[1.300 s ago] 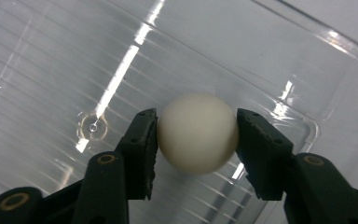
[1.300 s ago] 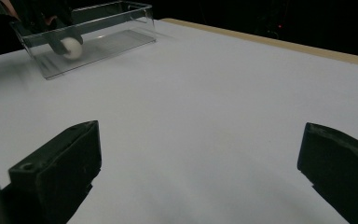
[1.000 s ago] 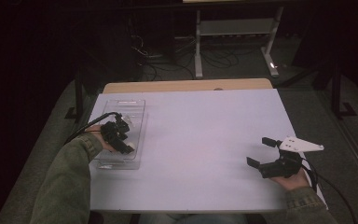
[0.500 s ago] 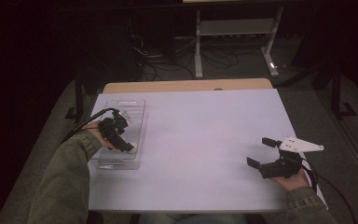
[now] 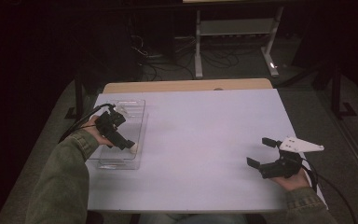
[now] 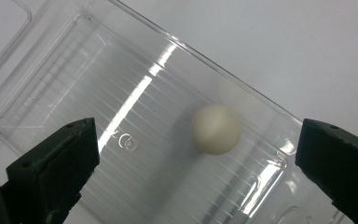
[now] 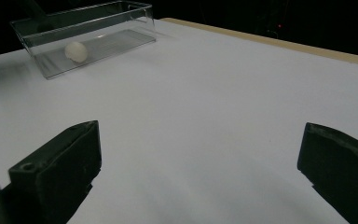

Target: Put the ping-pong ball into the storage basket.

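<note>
Nothing legible turns up anywhere in front of me: no words, brand names or numbers. The one mark I can find is a small embossed stamp in the floor of the clear plastic tray (image 6: 135, 93), at about 9 o'clock from the white ball (image 6: 216, 129) in my left gripper view; its round, looped shape is too faint to read as any character.

A small white round ball (image 6: 216, 129) lies in the clear plastic rectangular tray (image 5: 137, 109), which sits at the left of the white bench (image 5: 205, 140).
</note>
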### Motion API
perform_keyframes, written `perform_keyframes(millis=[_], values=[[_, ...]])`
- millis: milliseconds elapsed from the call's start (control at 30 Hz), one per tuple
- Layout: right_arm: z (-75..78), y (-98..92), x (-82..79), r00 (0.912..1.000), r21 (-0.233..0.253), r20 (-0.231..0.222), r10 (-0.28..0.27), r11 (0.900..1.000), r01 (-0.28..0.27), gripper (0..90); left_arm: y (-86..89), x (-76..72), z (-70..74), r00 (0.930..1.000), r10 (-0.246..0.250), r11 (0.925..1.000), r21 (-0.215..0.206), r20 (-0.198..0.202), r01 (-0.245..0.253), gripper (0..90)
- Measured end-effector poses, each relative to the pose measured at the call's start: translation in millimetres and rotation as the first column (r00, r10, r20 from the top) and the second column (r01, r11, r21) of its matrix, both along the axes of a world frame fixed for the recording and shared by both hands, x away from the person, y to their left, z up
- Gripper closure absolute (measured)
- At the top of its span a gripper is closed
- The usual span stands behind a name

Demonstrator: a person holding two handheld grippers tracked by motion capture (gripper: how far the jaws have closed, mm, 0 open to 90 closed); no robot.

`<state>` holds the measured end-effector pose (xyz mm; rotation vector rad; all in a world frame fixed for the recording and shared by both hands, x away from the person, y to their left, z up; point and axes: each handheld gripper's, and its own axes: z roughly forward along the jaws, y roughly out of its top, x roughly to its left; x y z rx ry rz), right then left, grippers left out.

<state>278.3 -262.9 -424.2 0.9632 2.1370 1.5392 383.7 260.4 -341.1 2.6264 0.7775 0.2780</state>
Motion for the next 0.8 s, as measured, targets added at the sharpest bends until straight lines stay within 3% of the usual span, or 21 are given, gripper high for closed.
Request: perform_keyframes(millis=[200,433,800], values=[[0.0,0.1,0.0,1.0,-0.001,0.0,0.0,1.0,0.0,0.0,2.5,-6.3,6.7,0.9996,-0.007,0.9991,-0.041,0.029,0.008,0.0],[0.0,0.1,-0.1,1.0,0.0,0.0,0.0,1.0,0.0,0.0,3.8,-10.0,10.5,0.9987,-0.003,0.9982,-0.06,0.05,0.006,0.0],[0.0,0.0,-0.1,1.0,0.0,0.001,-0.001,1.0,0.001,0.0,10.4,-17.5,9.1,0.9973,0.01,0.9936,-0.113,0.073,-0.002,0.0]])
